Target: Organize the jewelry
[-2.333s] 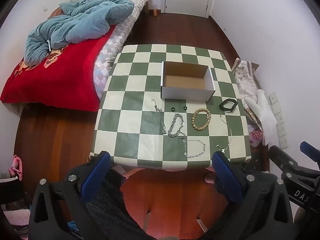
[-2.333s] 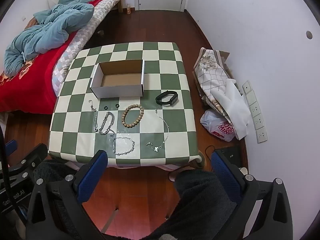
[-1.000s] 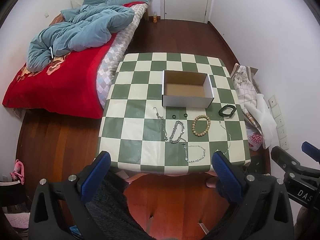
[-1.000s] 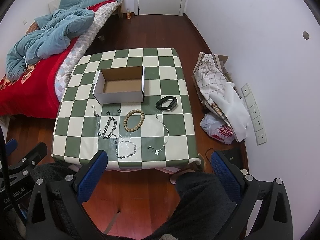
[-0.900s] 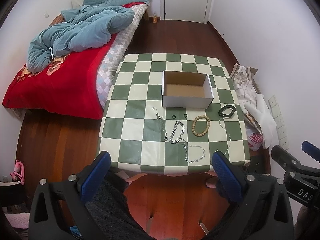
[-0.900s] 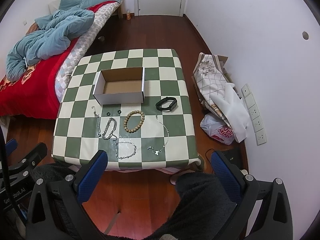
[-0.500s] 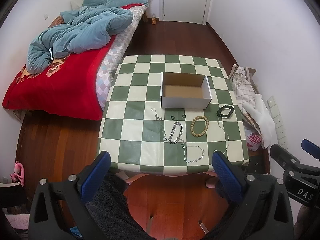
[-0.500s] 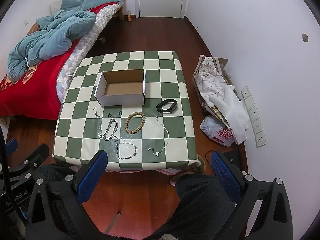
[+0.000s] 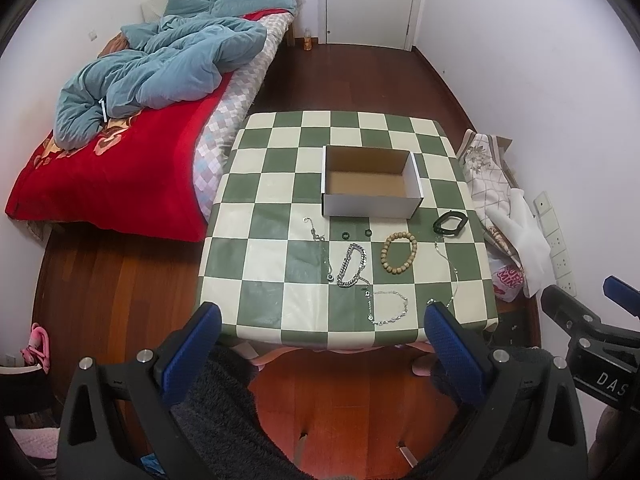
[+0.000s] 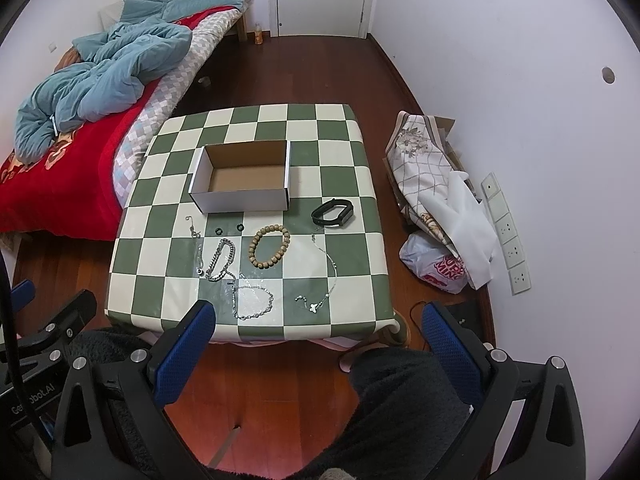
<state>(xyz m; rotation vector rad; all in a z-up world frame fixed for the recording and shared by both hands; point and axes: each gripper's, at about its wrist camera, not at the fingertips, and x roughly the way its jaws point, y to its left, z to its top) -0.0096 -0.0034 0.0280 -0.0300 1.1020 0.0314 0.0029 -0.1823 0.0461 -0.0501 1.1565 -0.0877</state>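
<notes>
A small bedroom with white walls and a dark red wood floor holds a low table (image 9: 280, 256) covered in a glossy green-and-cream checked cloth. Beside it stands a bed (image 9: 120, 168) with a red spread and a crumpled blue quilt (image 9: 160, 68). Against the right wall lie a patterned cloth bag (image 10: 424, 168) and a plastic bag (image 10: 440, 268).

An open cardboard box (image 9: 370, 210), white outside and brown inside, sits near the table's middle with nothing in it. All the jewelry lies flat on the cloth in front of the box:
- a round bracelet of tan wooden beads (image 9: 399, 251)
- a black band (image 9: 451, 224), an oval loop, off toward the right edge
- two small dark rings (image 9: 357, 234) just in front of the box wall
- a heavy silver curb chain (image 9: 351, 265) folded into a narrow loop
- a thin chain (image 9: 320, 244) running straight to its left
- a fine beaded chain (image 9: 386, 308) curled near the front edge
- a thin necklace (image 10: 326, 276) with a small pale pendant, on the right

The left gripper (image 9: 320, 344) hangs above the floor short of the table's front edge, its blue textured pads wide apart and holding nothing. The right gripper (image 10: 318, 344) hangs likewise, jaws spread wide, nothing between them. Dark fleecy fabric fills the bottom of both views.
</notes>
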